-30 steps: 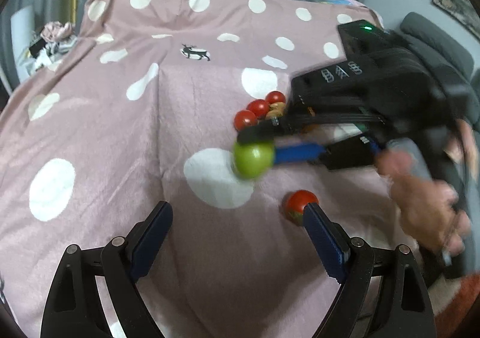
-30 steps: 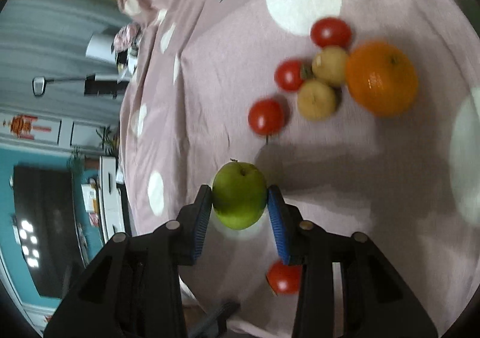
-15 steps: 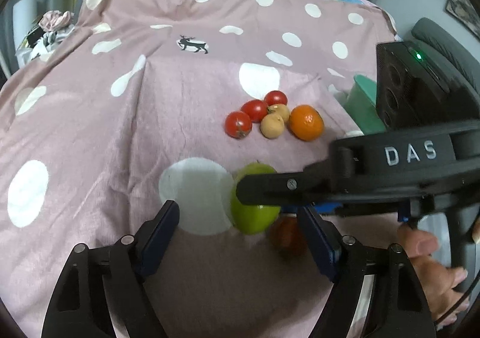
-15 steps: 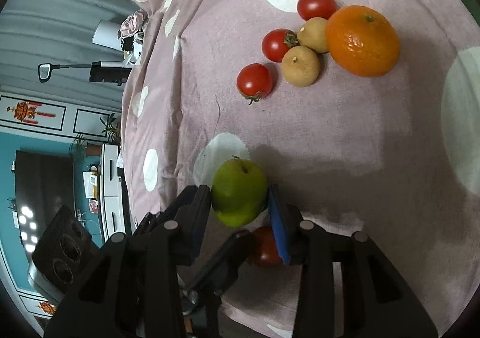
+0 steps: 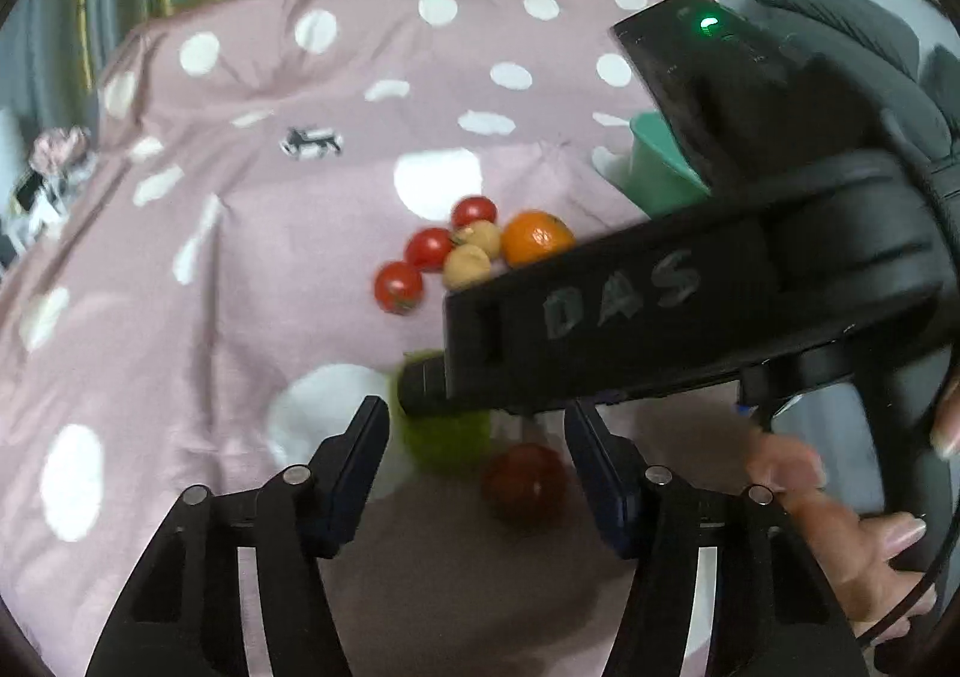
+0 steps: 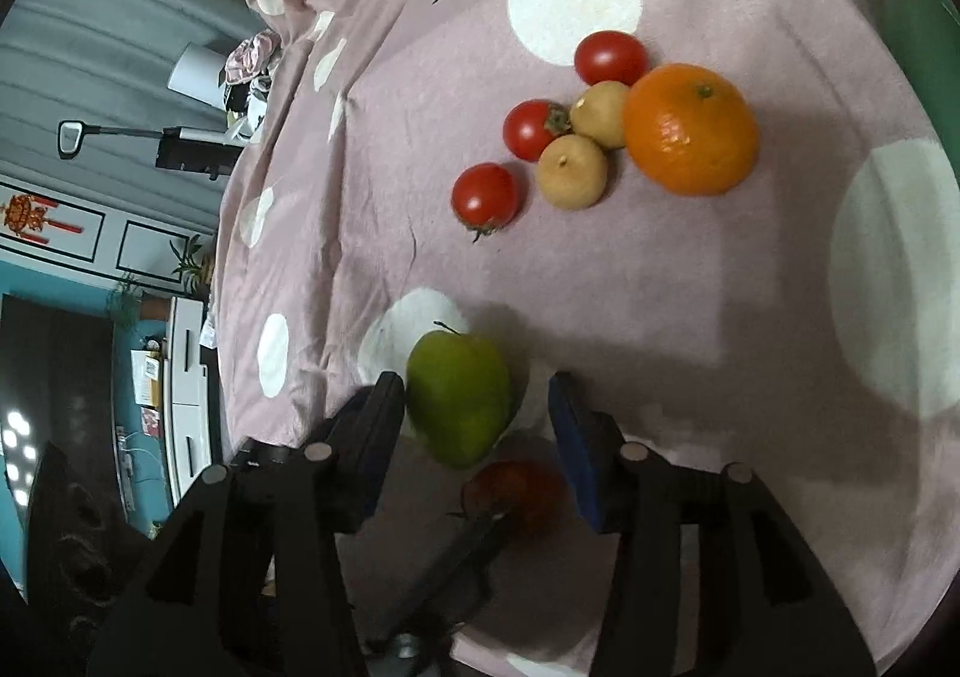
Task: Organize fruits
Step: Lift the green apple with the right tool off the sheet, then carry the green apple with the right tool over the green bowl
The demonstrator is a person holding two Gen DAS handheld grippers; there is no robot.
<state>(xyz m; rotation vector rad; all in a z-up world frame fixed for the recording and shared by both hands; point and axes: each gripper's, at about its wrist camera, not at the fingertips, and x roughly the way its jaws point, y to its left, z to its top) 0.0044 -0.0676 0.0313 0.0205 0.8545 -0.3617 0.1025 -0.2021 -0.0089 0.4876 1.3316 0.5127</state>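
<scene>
Left view: my left gripper [image 5: 477, 455] stands spread, empty. My right gripper's body crosses from 3 o'clock, hiding most of the apple [image 5: 447, 434]; a dim tomato [image 5: 525, 482] lies beside it on the cloth [image 5: 240, 233].

Right view: my right gripper [image 6: 474, 419] is spread; the left pad touches the apple [image 6: 459, 398], the right stands clear. The orange [image 6: 690, 128] sits at 1 o'clock.

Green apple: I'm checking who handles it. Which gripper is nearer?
Right. The right gripper brackets the green apple, one finger touching, jaws open. The left gripper hangs open just behind it.
</scene>
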